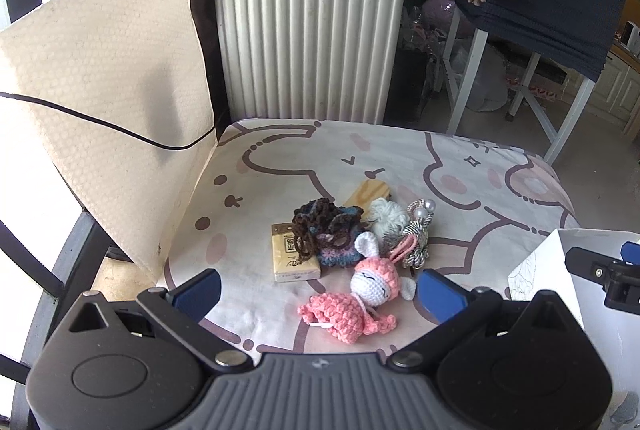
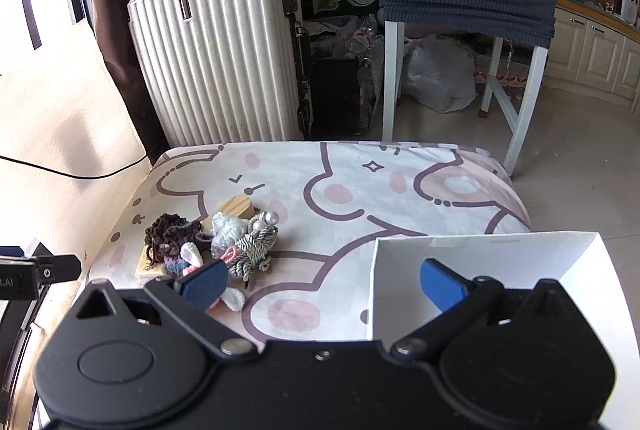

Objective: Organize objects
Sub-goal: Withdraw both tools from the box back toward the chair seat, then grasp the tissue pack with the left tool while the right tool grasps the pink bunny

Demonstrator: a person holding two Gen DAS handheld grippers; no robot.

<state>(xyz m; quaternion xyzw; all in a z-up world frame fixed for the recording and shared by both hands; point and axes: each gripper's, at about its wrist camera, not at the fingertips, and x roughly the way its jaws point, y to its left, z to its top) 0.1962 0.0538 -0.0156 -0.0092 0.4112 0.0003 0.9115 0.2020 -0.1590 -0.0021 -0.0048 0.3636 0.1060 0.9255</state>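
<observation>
The left gripper (image 1: 318,290) is hovering, jaws apart and empty, over the pink crocheted bunny (image 1: 356,304) lying on the cushion (image 1: 460,190); soft and light, best pinched across its body.

Ahead of my left claw (image 1: 318,294), the small yellow box (image 1: 294,259) under the dark crochet carries a printed seal with characters, too small for me to read. Off to the left of my right claw (image 2: 320,284), the other claw's black body (image 2: 16,280) shows white letters, roughly "AI", cut off at the edge. Nothing else reads clearly.
</observation>
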